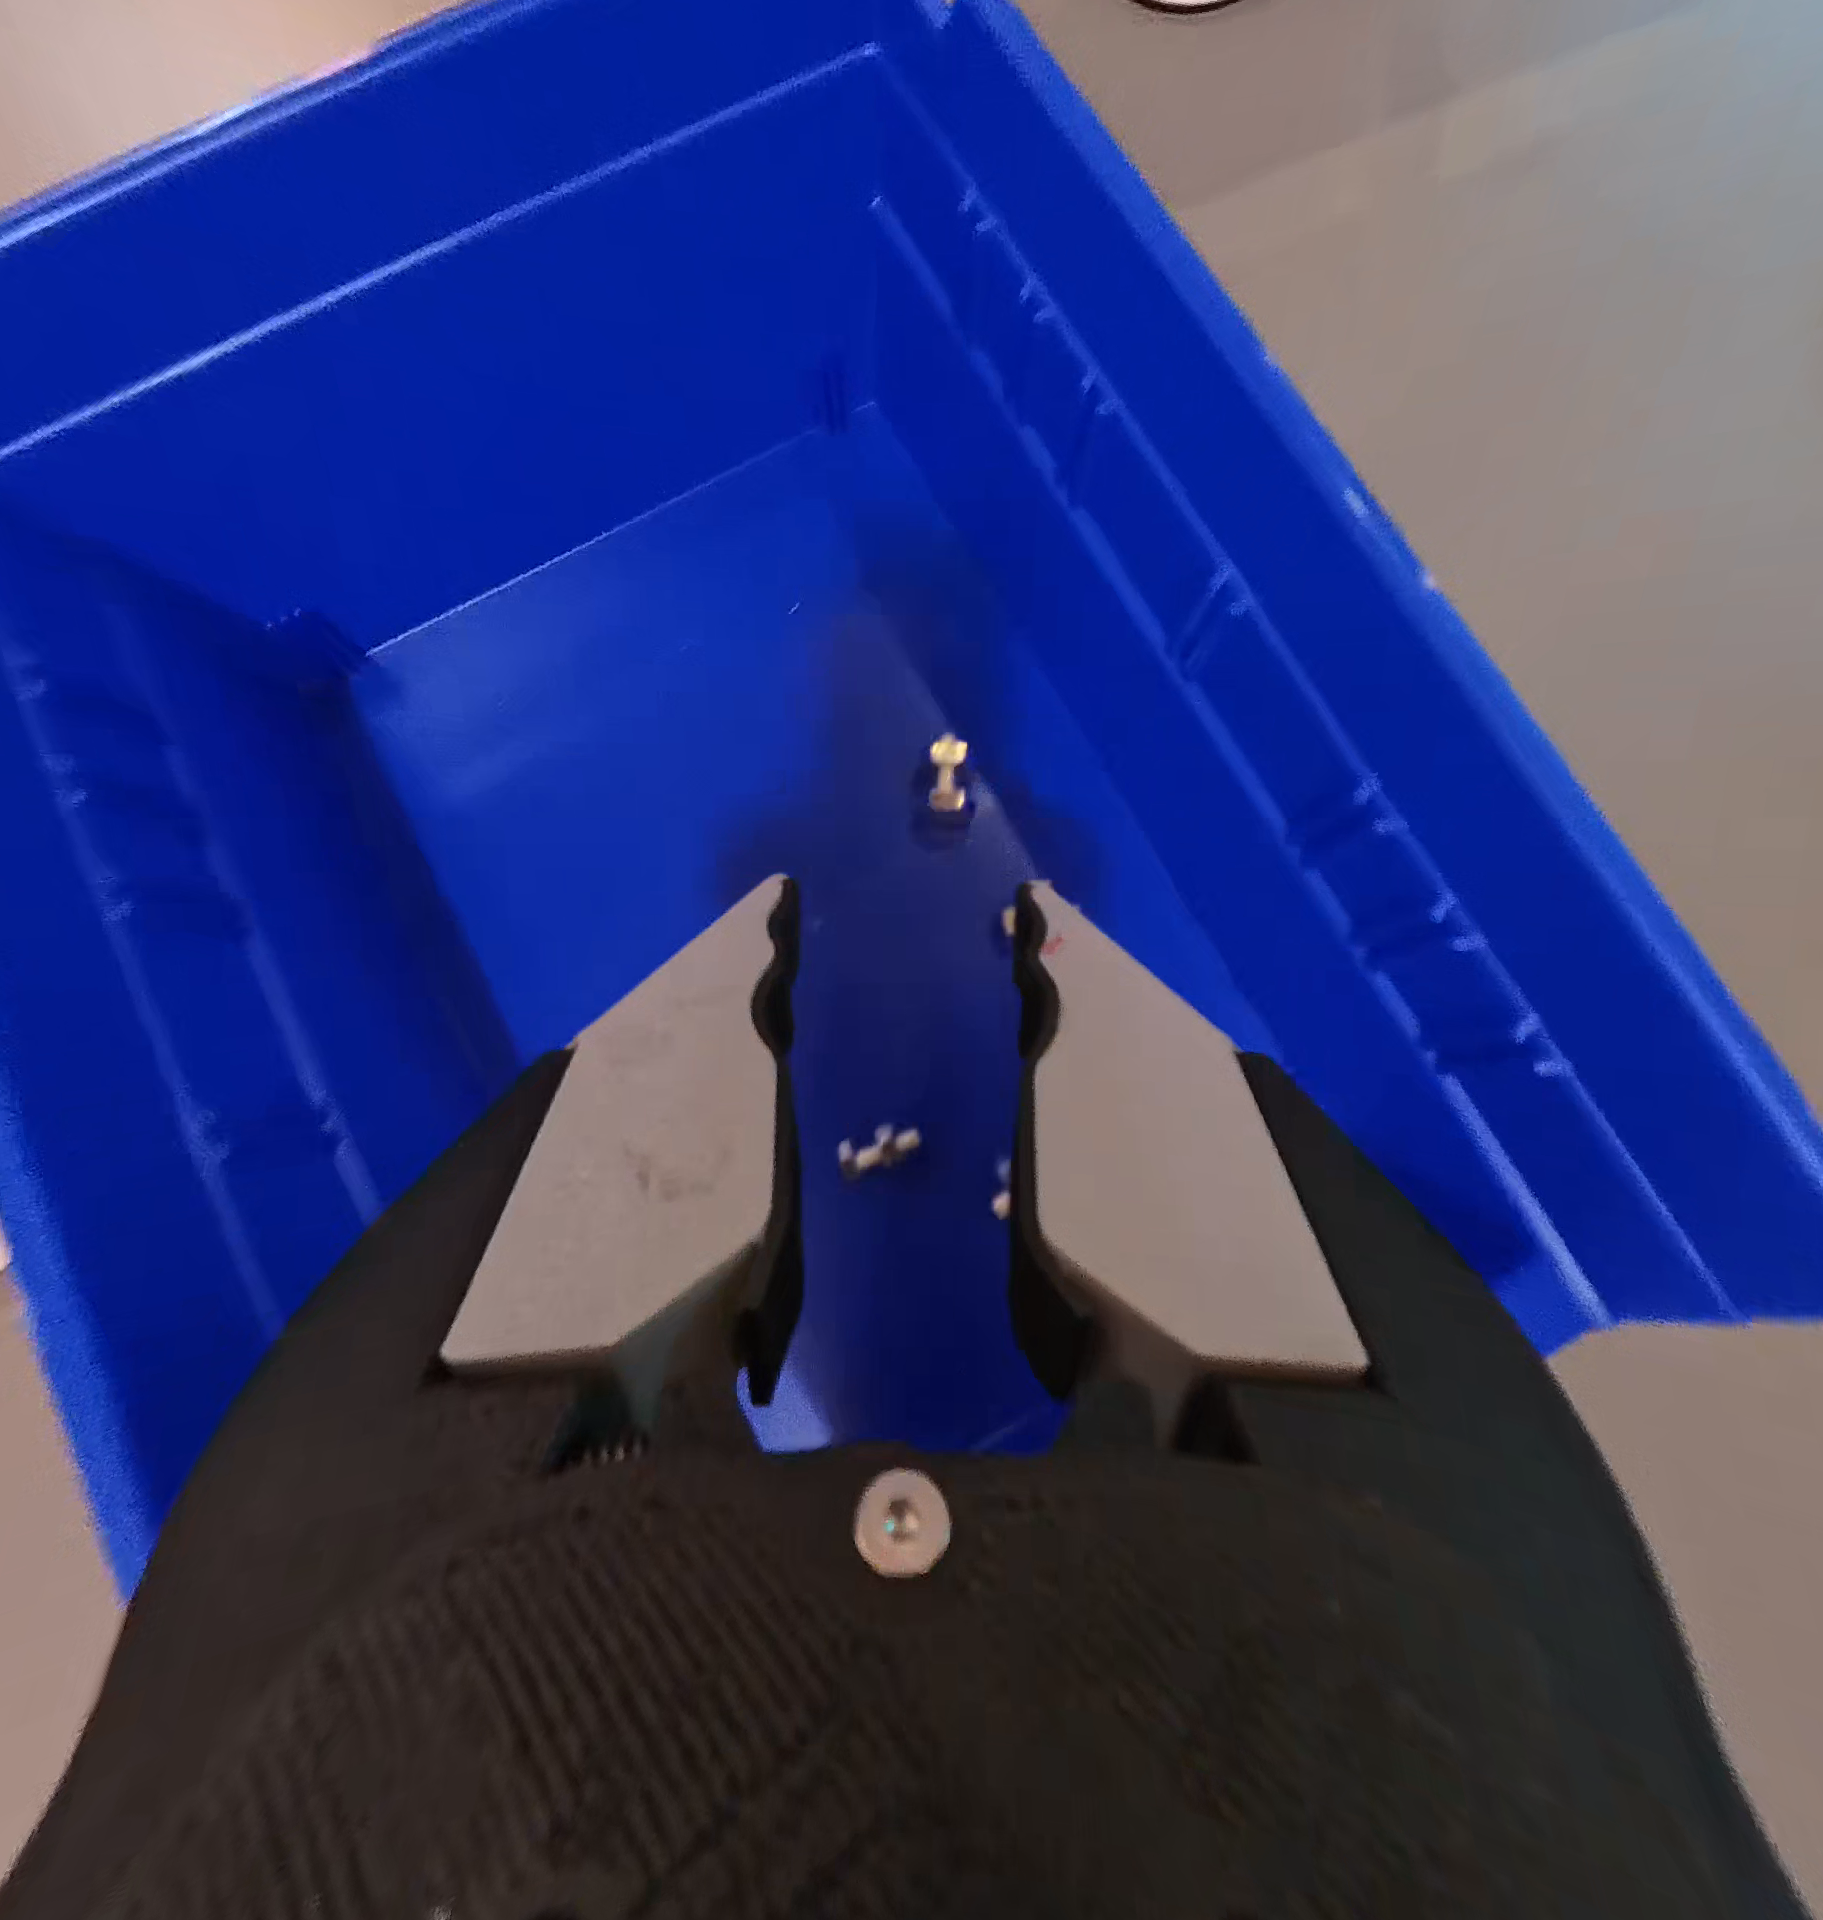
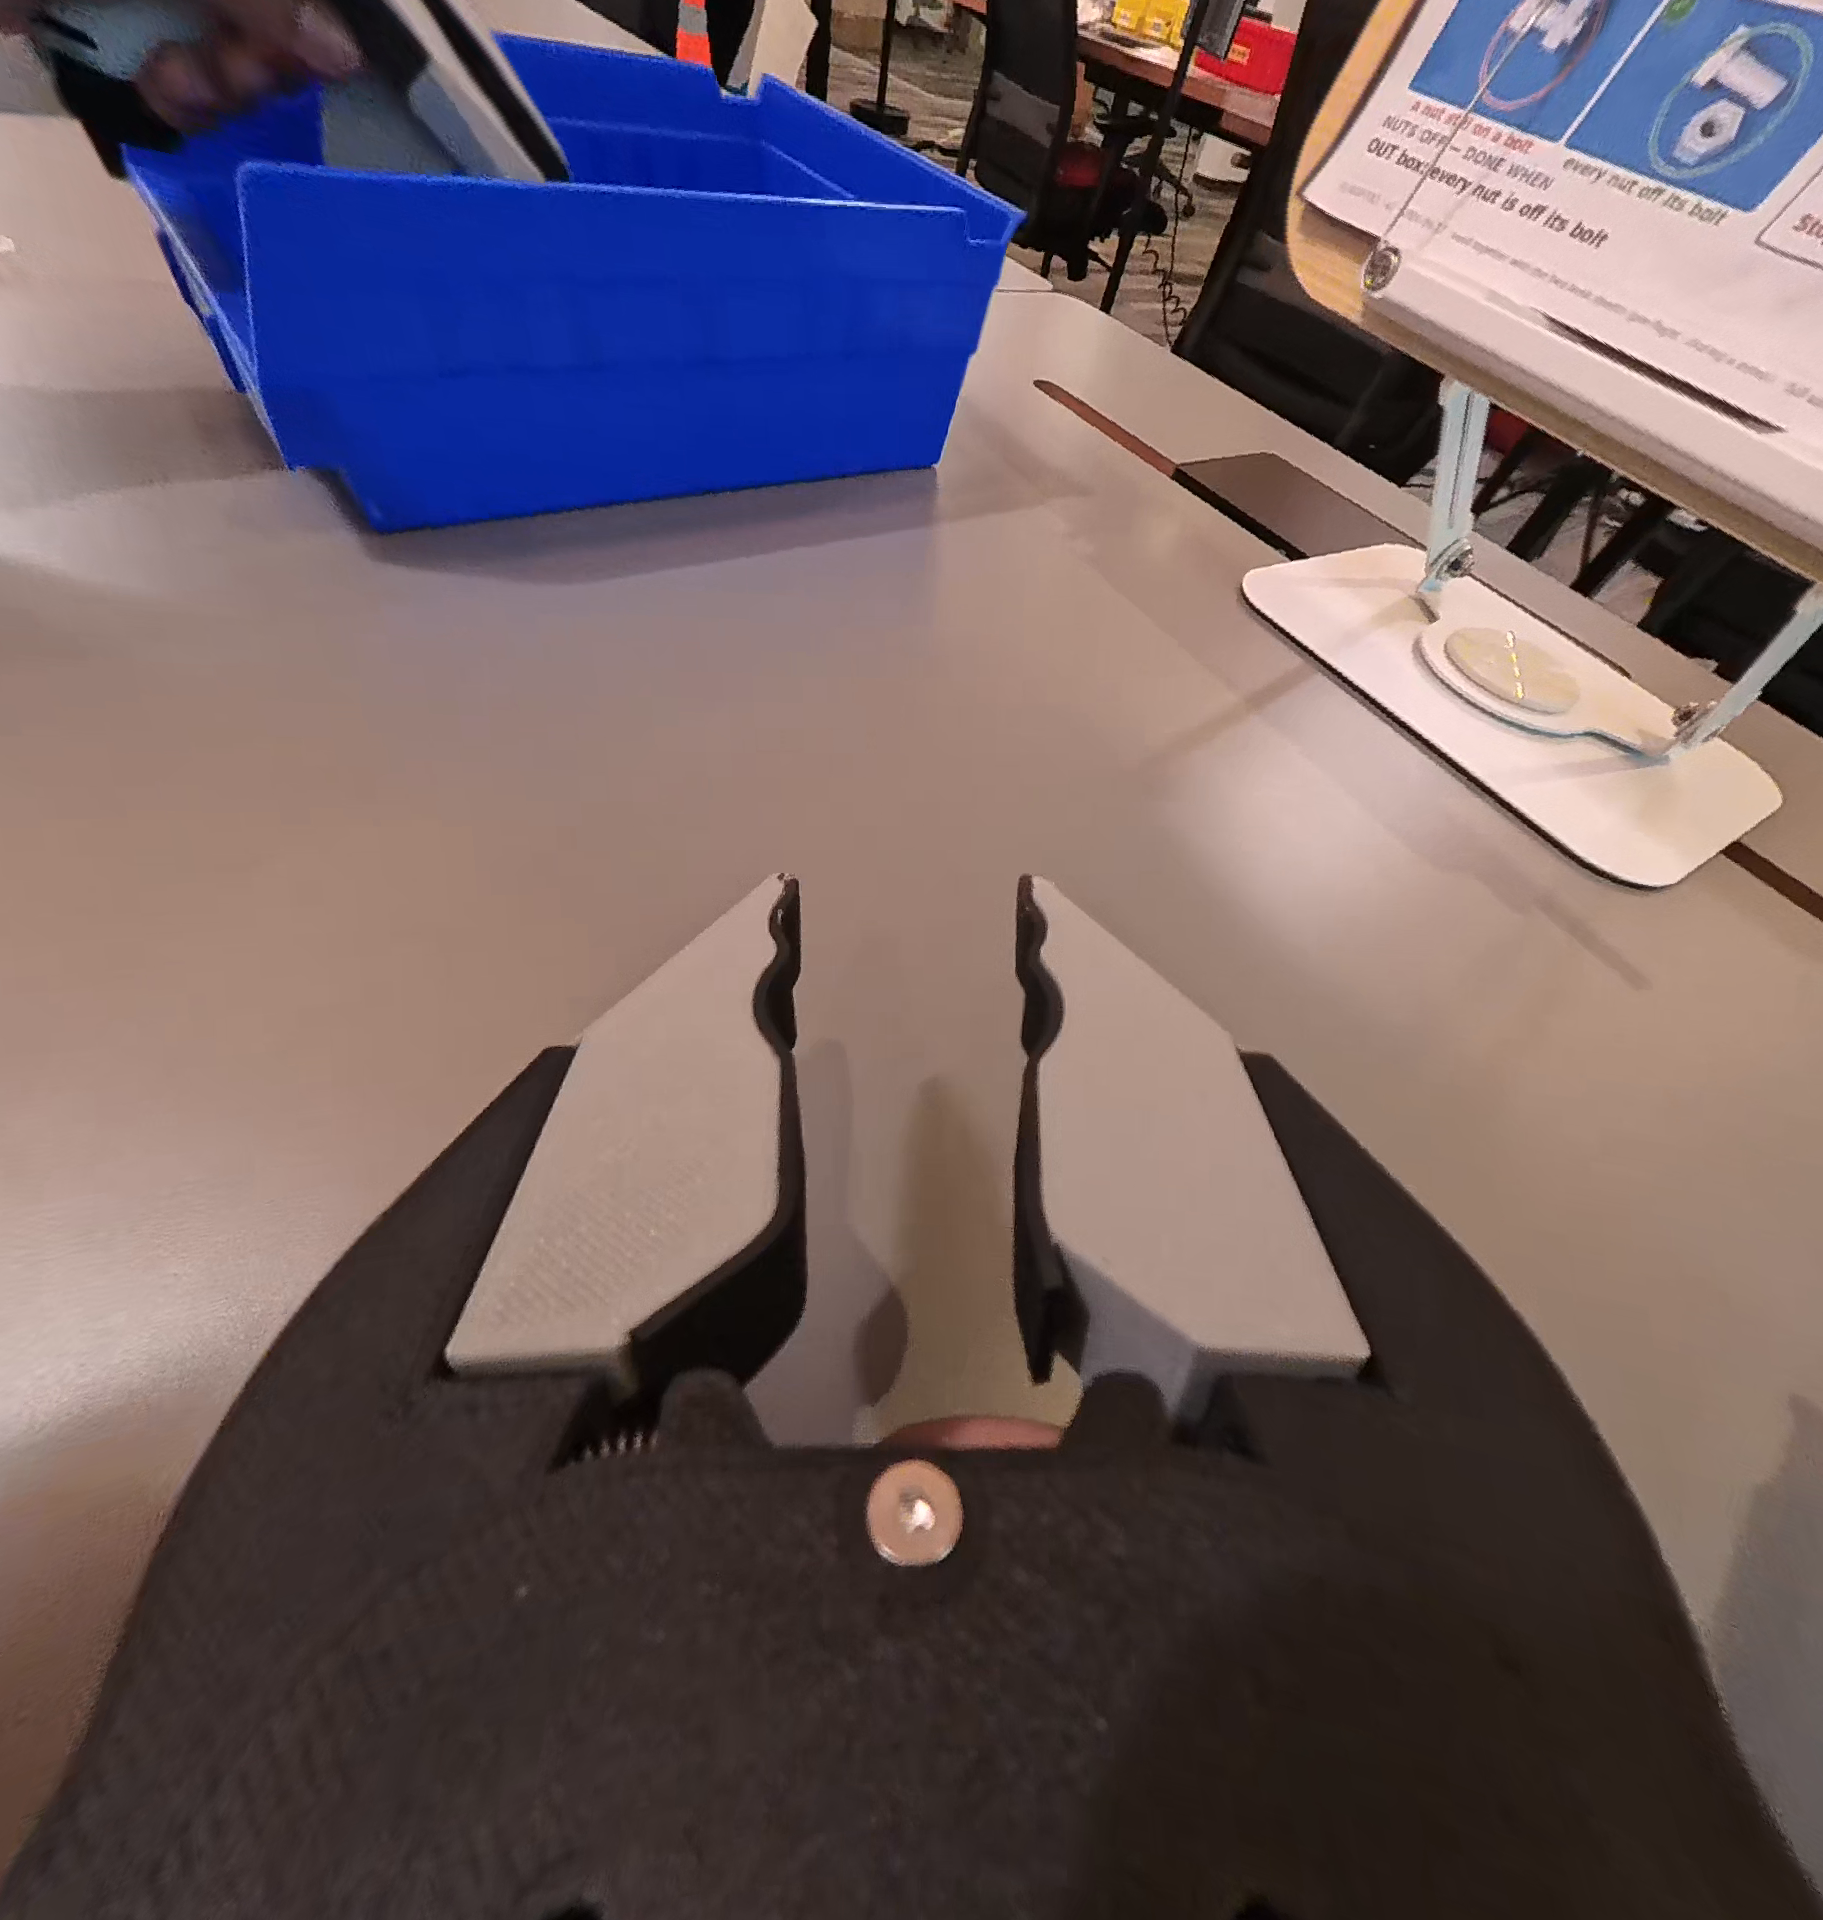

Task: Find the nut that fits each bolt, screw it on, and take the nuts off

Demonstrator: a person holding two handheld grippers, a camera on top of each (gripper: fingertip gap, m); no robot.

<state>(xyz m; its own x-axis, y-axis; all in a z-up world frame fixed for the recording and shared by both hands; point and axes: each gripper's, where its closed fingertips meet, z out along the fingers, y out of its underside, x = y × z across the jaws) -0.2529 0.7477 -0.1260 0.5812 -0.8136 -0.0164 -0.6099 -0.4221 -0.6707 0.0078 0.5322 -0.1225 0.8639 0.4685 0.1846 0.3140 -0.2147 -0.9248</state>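
A blue plastic bin (image 1: pixel 595 343) fills the left wrist view. On its floor lie small silver bolts with nuts: one (image 1: pixel 948 774) near the far right wall, one (image 1: pixel 879 1150) between my fingers, and two partly hidden behind the right finger (image 1: pixel 1002 1190). My left gripper (image 1: pixel 907 894) is open and empty, held above the bin's inside. In the right wrist view my right gripper (image 2: pixel 907 894) is open and empty over the bare grey table (image 2: pixel 574 779). The bin (image 2: pixel 616 343) stands far left, with the left gripper (image 2: pixel 439 104) reaching into it.
A white stand (image 2: pixel 1509 717) holding an instruction sheet (image 2: pixel 1613 187) is at the right of the table. A dark seam (image 2: pixel 1250 488) runs across the table beyond it. Chairs and other tables show in the background. There is about 35 cm between the tips of the two grippers.
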